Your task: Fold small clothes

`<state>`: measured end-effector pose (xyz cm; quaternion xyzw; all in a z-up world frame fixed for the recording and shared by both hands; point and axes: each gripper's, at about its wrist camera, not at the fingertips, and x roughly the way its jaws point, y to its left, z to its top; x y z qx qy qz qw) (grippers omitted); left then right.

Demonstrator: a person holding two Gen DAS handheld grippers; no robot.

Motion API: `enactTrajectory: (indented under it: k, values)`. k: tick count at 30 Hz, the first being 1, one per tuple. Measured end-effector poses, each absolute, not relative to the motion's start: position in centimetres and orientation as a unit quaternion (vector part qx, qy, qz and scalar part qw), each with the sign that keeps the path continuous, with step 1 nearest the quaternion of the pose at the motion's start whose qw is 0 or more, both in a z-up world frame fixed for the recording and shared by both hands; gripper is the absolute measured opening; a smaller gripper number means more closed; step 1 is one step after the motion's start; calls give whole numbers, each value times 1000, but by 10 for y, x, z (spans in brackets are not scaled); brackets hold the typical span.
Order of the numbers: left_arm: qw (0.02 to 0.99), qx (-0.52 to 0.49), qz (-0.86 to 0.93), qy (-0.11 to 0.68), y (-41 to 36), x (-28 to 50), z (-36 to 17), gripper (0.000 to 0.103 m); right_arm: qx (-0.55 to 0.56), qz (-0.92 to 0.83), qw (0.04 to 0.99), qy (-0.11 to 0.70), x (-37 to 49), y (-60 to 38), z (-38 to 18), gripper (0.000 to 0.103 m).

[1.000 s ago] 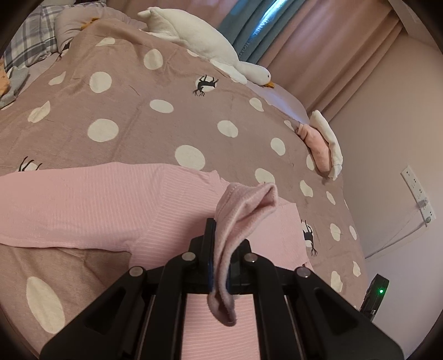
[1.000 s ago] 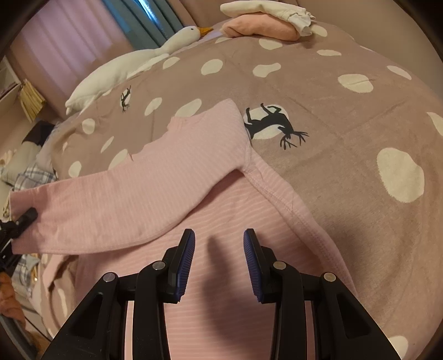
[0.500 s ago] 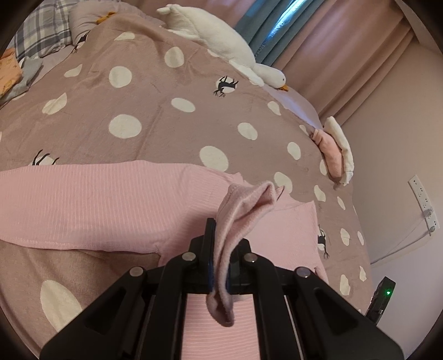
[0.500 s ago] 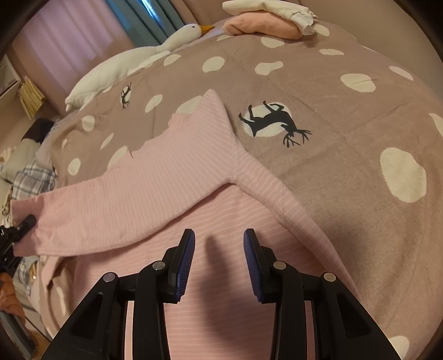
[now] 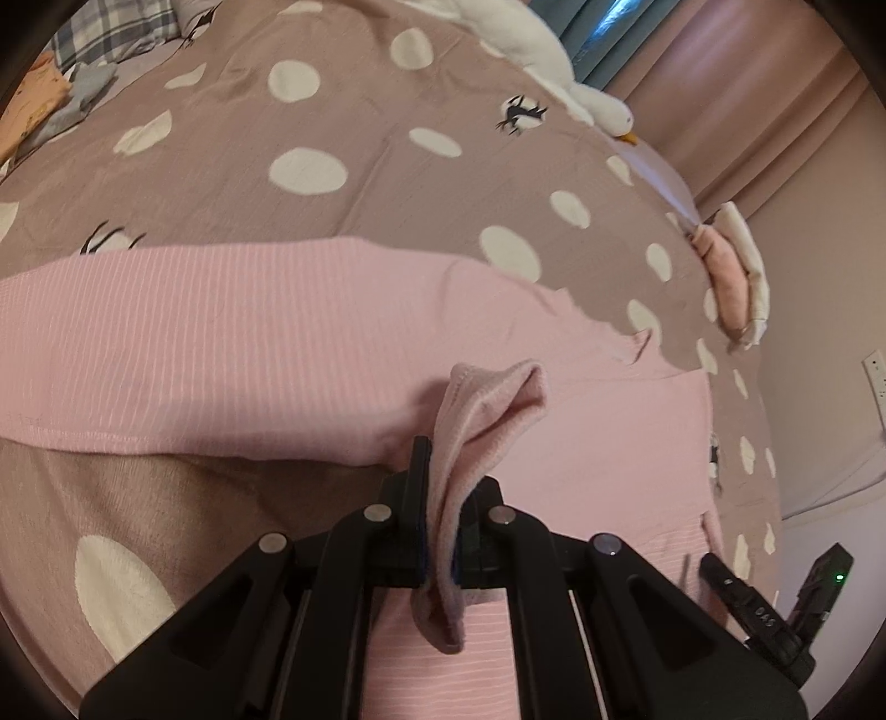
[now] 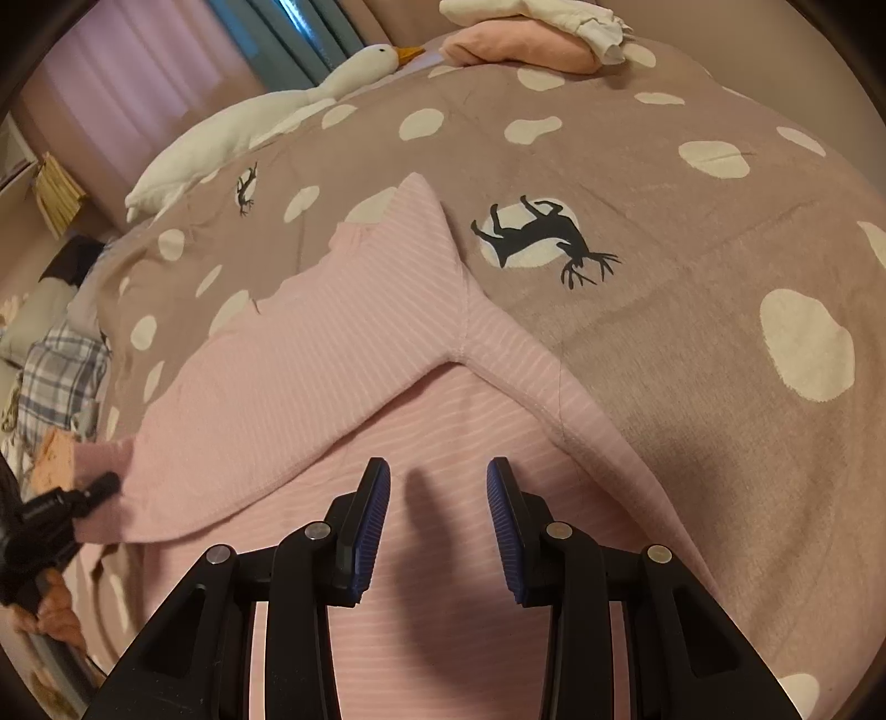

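your left gripper (image 5: 440, 531) is clamped tight on the cuff (image 5: 487, 410) of the pink striped top (image 6: 343, 354), the fabric bunched between its fingers and drooping out below them in the lower middle of the left wrist view. the sleeve runs as a wide band across the middle of that frame, laid over the garment's body. your right gripper (image 6: 437, 526) hangs wide open over the body panel at the bottom centre of its own frame, holding nothing; whether its tips touch the cloth i cannot tell. the top lies spread on the spotted brown blanket (image 6: 692, 332), with a plush goose (image 6: 266, 122) and a small pile of folded clothes (image 6: 526, 41) along the upper edge.

you look to be mid sleeve-fold: the sleeve is drawn across the chest but not yet released. next, lower the cuff flat onto the body so its edge lines up, let go, and consider using the free tongs to pin or smooth the shoulder seam so the fold doesn't drag.
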<state>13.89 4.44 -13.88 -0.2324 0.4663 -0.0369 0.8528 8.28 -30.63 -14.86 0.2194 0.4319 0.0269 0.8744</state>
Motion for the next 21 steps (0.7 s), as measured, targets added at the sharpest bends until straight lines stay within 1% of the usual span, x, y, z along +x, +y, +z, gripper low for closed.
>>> enactTrajectory:
  k: [6,15,18,20,21]
  values:
    - [844,-220,-17,488,48,142,-157,8,217,25,874,433,83,-305,-149,36]
    - [839,-215,-6,501,50,141,-173,14,209,17,877,432,83,-304,-147,36]
    - [840,-211,1,500,51,140,-173,19,199,11,882,427,80,-302,-142,36]
    - [840,-211,6,500,52,139,-173,26,192,8,884,425,79,-300,-138,36]
    - [840,-211,7,500,54,138,-172,28,188,6,885,425,79,-299,-136,36]
